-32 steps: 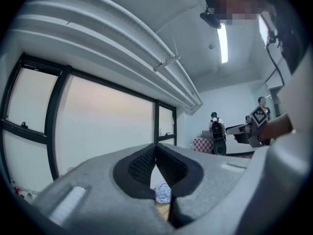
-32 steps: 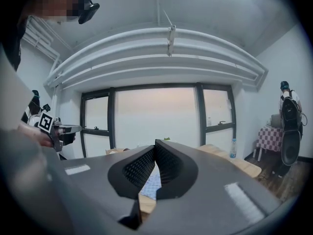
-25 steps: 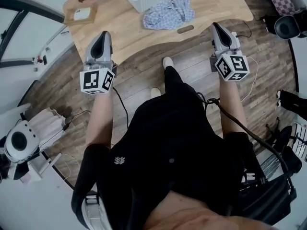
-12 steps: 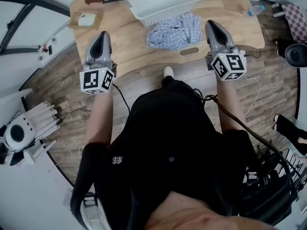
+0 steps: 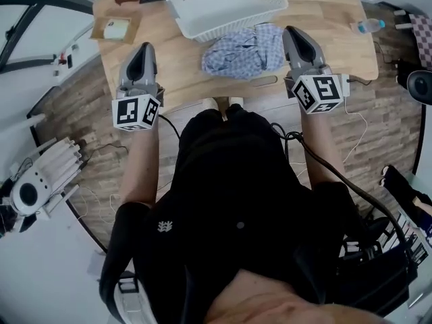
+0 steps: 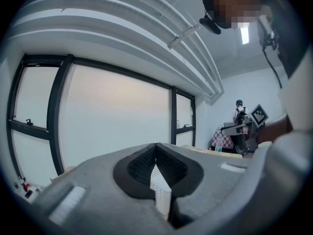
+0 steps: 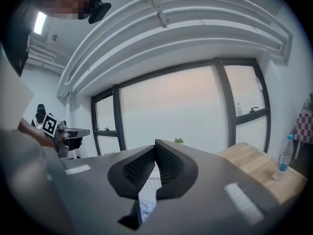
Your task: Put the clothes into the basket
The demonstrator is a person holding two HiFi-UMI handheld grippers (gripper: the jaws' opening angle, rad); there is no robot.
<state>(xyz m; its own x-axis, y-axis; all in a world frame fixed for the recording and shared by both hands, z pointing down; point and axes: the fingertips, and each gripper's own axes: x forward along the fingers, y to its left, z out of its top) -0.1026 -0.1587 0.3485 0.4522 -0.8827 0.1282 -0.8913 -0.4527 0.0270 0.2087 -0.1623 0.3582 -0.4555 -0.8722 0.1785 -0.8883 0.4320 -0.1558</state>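
Both arms are out over the light wooden table [image 5: 324,5], and here is the picture from above. The crumpled blue-and-white checked shirt [image 5: 244,50] lies on the table top, just in front of the white plastic lattice basket [image 5: 223,4] and not in it; its far edge sits right at the basket's near wall.

The right hand-held gripper [image 5: 292,32] hangs just beside the shirt's right edge. Whether it touches the cloth cannot be told from above. Its own view shows the two jaws pressed together with nothing between them, pointing towards the windows.

The left hand-held gripper [image 5: 140,48] is over the left part of the table, well apart from the shirt. Its jaws are together too, and empty, with a sliver of white lattice showing through the notch below the tips.

Off to the right, near the table's far edge, stands a clear plastic bottle [image 5: 370,25]. At the far left corner sits a small square wooden tray [image 5: 113,28].
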